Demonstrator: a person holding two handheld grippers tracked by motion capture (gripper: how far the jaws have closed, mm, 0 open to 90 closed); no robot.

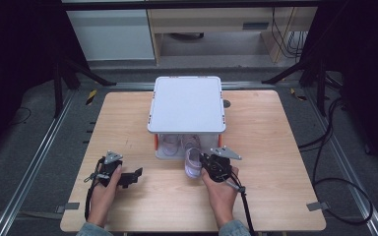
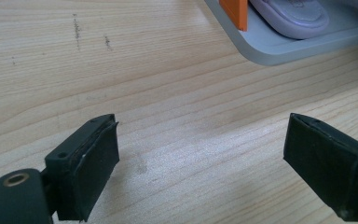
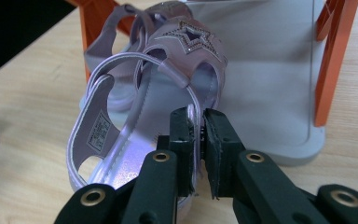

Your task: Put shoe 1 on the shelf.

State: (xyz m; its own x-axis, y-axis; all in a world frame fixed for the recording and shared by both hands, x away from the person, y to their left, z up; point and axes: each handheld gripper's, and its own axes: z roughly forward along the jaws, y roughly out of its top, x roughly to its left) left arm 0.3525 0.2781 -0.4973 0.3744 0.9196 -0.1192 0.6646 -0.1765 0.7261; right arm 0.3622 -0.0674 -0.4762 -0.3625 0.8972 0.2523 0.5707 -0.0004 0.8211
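From above, my right hand-held gripper (image 1: pixel 210 164) sits right at the open front of the white two-tier rack (image 1: pixel 186 104), and the lilac sandal (image 1: pixel 193 162) is half out of the rack's lower shelf, its heel end over the desk (image 1: pixel 275 147). A second sandal (image 1: pixel 170 143) sits deeper inside the rack. My left hand-held gripper (image 1: pixel 132 177) rests on the desk, off the rack's front-left corner.

Left gripper view now: jaws spread wide, nothing between them, bare wood below, with the rack's grey base (image 2: pixel 279 46) and an orange post (image 2: pixel 235 13) up ahead.

Right gripper view: jaws pinched narrow on the sandal's (image 3: pixel 135 116) thin back strap (image 3: pixel 193 105), which loops up from the heel. The toe, with its star trim, points into the rack between the orange posts (image 3: pixel 331 60).

I'd judge this shoe light and floppy. The strap is soft and will stretch and let the sole swing, so a firmer hold would be low on the strap, near where it meets the stiffer sole edge.
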